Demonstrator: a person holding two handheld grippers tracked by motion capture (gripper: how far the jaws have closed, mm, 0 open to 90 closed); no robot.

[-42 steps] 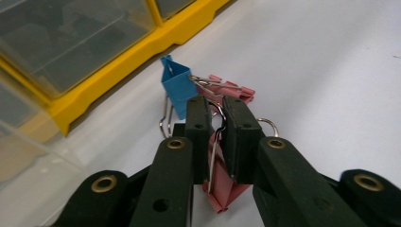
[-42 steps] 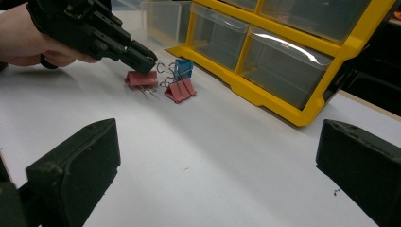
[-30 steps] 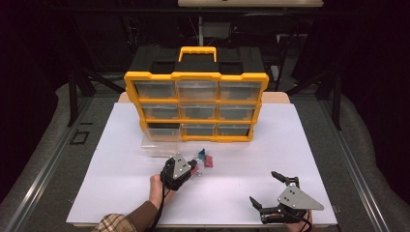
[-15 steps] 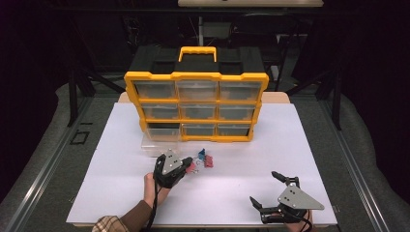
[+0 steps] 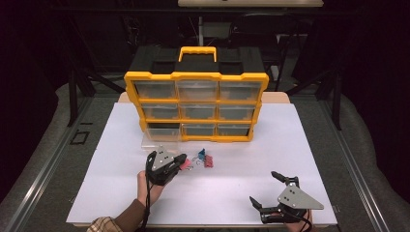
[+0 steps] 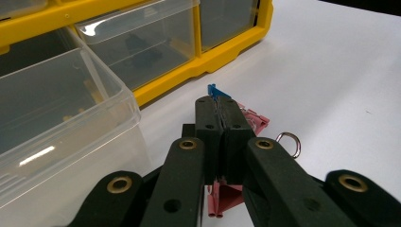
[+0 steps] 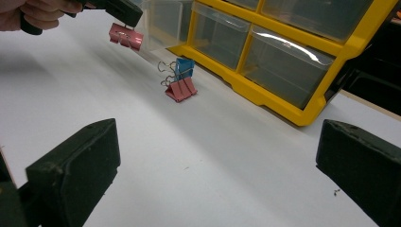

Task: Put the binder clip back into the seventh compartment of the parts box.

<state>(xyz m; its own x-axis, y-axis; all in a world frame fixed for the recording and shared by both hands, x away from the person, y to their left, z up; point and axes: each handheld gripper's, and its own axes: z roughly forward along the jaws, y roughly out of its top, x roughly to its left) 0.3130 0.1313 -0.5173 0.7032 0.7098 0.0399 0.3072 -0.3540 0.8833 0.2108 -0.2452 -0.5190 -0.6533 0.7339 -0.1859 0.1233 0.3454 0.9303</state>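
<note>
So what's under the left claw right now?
The left claw is shut on a pink binder clip, lifted off the white table. Only bare table lies beneath it. The clip's wire handles are hidden between the pads.

My left gripper (image 5: 181, 162) and my right gripper (image 5: 267, 189) are black, each topped with a grey three-cornered plate and trailing a black cable. Their linkage arms carry brass-coloured rivets, and the jaws end in blocky black pads. A plaid sleeve (image 5: 104, 225) covers my left forearm.
</note>
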